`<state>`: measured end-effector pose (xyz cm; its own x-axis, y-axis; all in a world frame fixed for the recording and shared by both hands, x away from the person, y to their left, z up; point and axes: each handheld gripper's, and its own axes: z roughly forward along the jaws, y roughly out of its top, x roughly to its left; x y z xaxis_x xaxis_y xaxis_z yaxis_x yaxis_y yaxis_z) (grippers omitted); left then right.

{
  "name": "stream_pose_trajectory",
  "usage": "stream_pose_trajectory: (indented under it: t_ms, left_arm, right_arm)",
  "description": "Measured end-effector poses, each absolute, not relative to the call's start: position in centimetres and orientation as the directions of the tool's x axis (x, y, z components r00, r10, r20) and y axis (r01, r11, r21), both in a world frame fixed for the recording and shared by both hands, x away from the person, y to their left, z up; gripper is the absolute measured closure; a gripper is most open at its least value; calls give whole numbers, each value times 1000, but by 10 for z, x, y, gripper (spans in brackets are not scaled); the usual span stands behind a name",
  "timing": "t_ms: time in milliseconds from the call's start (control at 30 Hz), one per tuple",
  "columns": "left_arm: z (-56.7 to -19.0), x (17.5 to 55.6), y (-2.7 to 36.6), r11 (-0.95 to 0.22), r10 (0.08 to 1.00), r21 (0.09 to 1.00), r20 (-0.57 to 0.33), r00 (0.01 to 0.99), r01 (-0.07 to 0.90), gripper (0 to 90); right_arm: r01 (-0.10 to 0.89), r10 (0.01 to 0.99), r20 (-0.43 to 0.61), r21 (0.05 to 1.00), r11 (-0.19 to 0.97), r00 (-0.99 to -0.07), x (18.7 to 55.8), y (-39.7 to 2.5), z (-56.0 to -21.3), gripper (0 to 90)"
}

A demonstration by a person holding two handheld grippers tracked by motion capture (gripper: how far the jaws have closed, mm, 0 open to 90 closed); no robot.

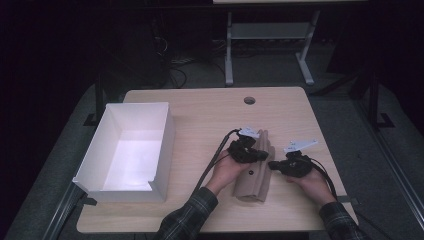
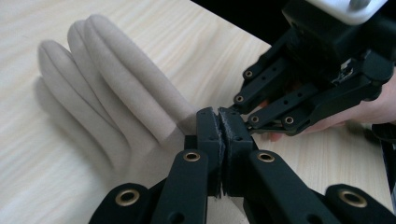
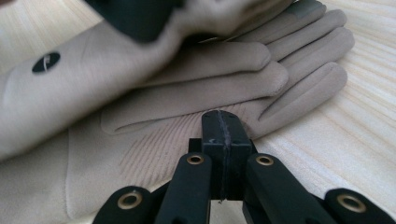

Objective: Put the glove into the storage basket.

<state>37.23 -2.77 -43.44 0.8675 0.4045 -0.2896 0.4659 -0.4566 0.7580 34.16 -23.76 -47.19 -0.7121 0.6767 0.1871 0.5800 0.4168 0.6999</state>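
The gloves point(image 3: 196, 88) are soft beige cloth, matt and smooth, with fine ribbing near the cuff and a small glossy black oval patch point(image 3: 45, 62) on one. A grey smoother patch point(image 3: 306, 7) covers one fingertip. The counter point(image 1: 210, 110) is pale wood-grain laminate with a faint sheen. The left claw point(image 2: 223, 135) and the right claw point(image 3: 223, 135) are matt black plastic with brass-coloured metal rivets; their pads look rough and scuffed along the seam. The box point(image 1: 162, 150) looks like smooth white card, matt. The sleeve point(image 1: 190, 217) is woven plaid cloth.
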Motion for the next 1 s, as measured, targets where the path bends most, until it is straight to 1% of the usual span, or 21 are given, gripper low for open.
stream_pose_trajectory:
  t_ms: [167, 200, 267, 300, 333, 367, 433, 467, 500, 533, 633, 833, 867, 900, 1000]
  left_arm:
    - [-440, 370, -38, -466, 393, 751, -298, 870, 468, 864]
    - [-440, 370, -39, -466, 389, 751, -300, 871, 467, 847]
    - [-439, 369, -40, -456, 399, 757, -297, 868, 469, 765]
    - [-436, 368, -38, -451, 409, 757, -295, 864, 472, 764]
    - [-436, 368, -38, -451, 409, 757, -295, 864, 472, 771]
    - [-434, 367, -37, -453, 409, 756, -295, 864, 472, 798]
    - [-432, 365, -34, -474, 401, 752, -279, 872, 459, 856]
    - [-432, 365, -34, -474, 401, 752, -279, 872, 459, 869]
    - [-433, 363, -34, -473, 402, 749, -284, 870, 463, 869]
    - [-436, 360, -36, -486, 394, 741, -288, 873, 464, 883]
    - [-444, 354, -41, -510, 382, 724, -292, 877, 463, 889]
    - [-454, 349, -44, -552, 370, 698, -286, 884, 457, 894]
    - [-454, 349, -44, -552, 370, 698, -286, 884, 457, 894]
    - [-455, 348, -44, -558, 371, 692, -286, 884, 458, 894]
    - [-459, 344, -42, -590, 373, 675, -258, 891, 443, 895]
  right_arm:
    - [583, 676, 193, 700, 413, -711, 341, -238, -472, 900]
    - [583, 676, 193, 699, 414, -711, 341, -238, -472, 900]
    - [580, 677, 187, 700, 416, -712, 341, -239, -471, 890]
    - [578, 684, 175, 700, 420, -709, 340, -244, -469, 837]
    - [578, 684, 175, 700, 420, -709, 340, -244, -469, 837]
    - [577, 702, 158, 706, 411, -694, 341, -253, -467, 799]
    - [602, 726, 185, 708, 369, -662, 341, -261, -464, 718]
    - [602, 726, 185, 708, 369, -662, 341, -261, -464, 718]
    - [601, 734, 182, 715, 358, -654, 342, -265, -464, 678]
    - [585, 750, 160, 734, 344, -642, 344, -271, -464, 553]
    - [573, 788, 116, 750, 329, -604, 345, -275, -466, 443]
    - [548, 815, 49, 763, 343, -578, 344, -276, -468, 361]
    - [548, 815, 49, 763, 343, -578, 344, -276, -468, 361]
    - [544, 823, 27, 762, 350, -567, 344, -275, -470, 353]
    - [549, 826, 18, 755, 358, -563, 345, -275, -473, 349]
